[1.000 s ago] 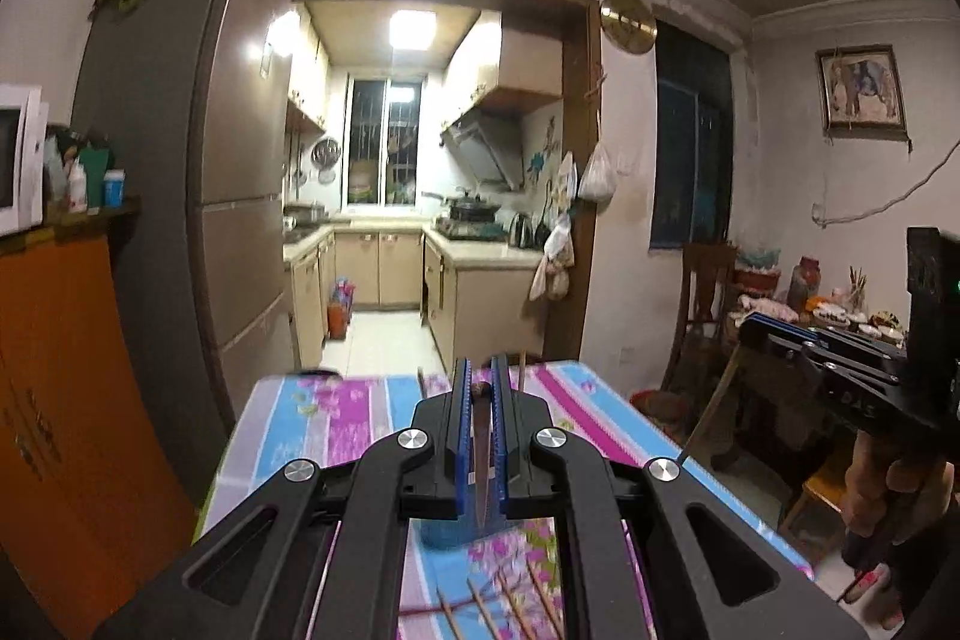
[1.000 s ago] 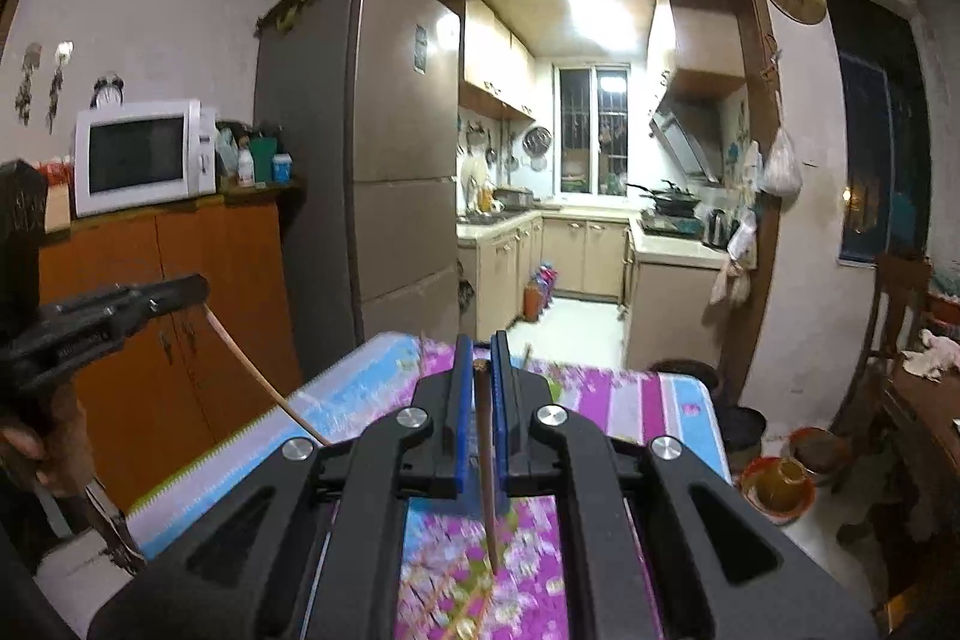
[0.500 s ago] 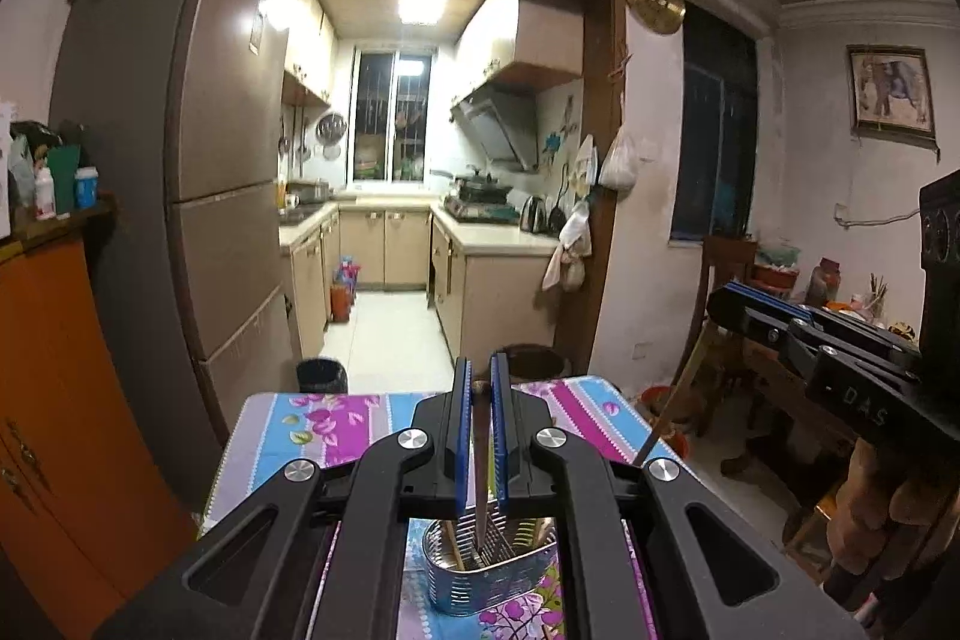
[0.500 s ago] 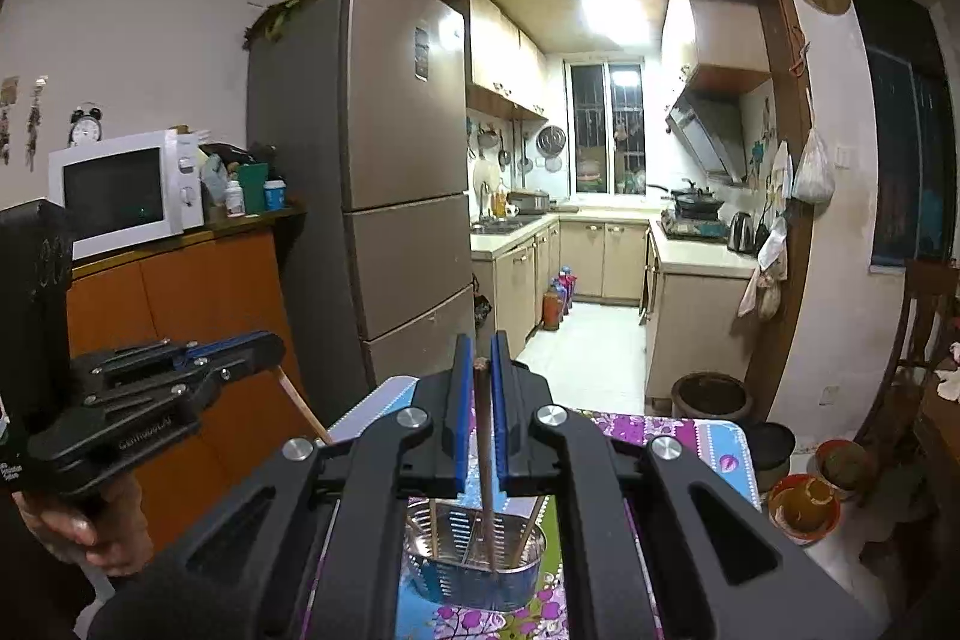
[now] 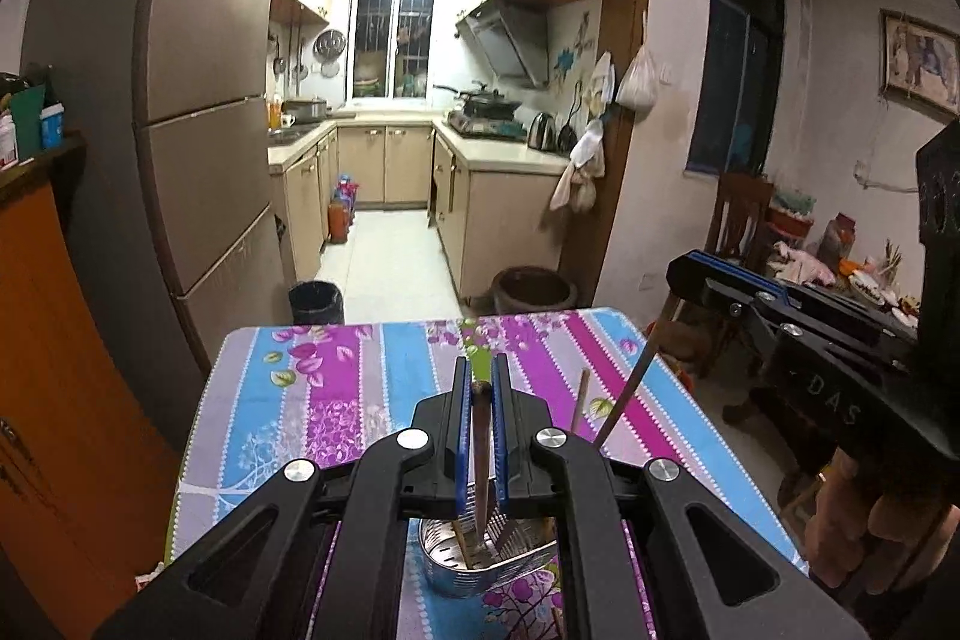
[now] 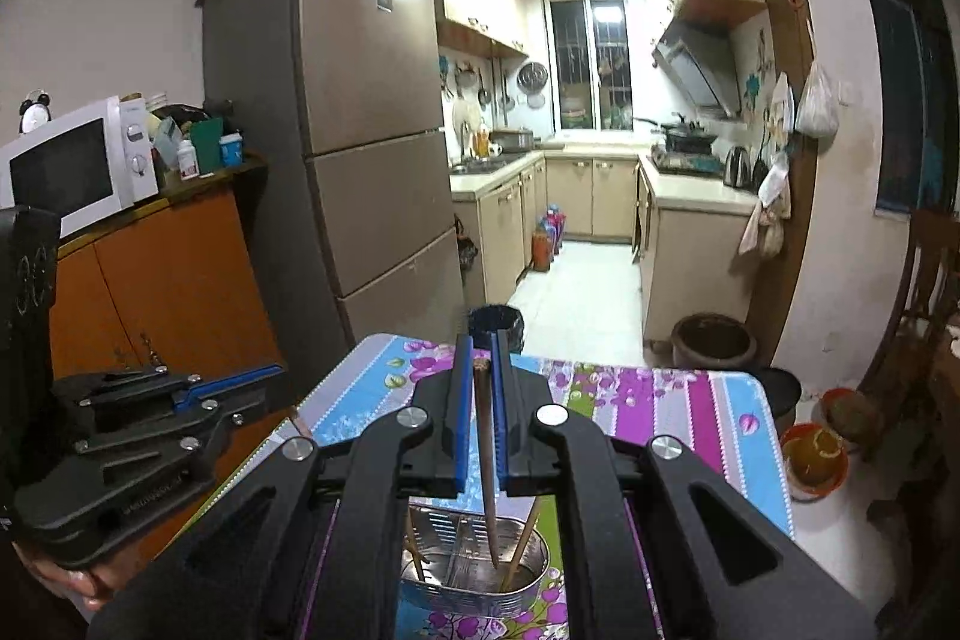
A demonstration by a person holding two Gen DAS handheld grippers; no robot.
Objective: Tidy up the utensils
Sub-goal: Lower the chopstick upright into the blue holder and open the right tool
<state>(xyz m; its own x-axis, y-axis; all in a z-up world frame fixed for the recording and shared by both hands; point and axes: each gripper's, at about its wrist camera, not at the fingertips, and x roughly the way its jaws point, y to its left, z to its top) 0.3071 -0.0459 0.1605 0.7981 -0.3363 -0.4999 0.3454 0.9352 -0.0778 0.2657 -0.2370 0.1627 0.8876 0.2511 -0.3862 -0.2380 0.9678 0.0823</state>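
My left gripper is shut on a brown chopstick that hangs tip-down into a perforated metal utensil holder on the flowered striped tablecloth. My right gripper is shut on another chopstick, whose tip hangs inside the same holder. Other chopsticks lean in the holder. The left wrist view shows the right gripper at the right with its stick slanting down. The left gripper appears at the left of the right wrist view.
A tall fridge and an orange cabinet with a microwave stand left of the table. Behind the table's far edge are a black bin, a clay pot and the kitchen doorway. A wooden chair and orange buckets stand at the right.
Both grippers have swung sideways, each keeping its chopstick. The metal holder, out of sight one second ago, now lies under both, with the chopstick tips reaching into it.
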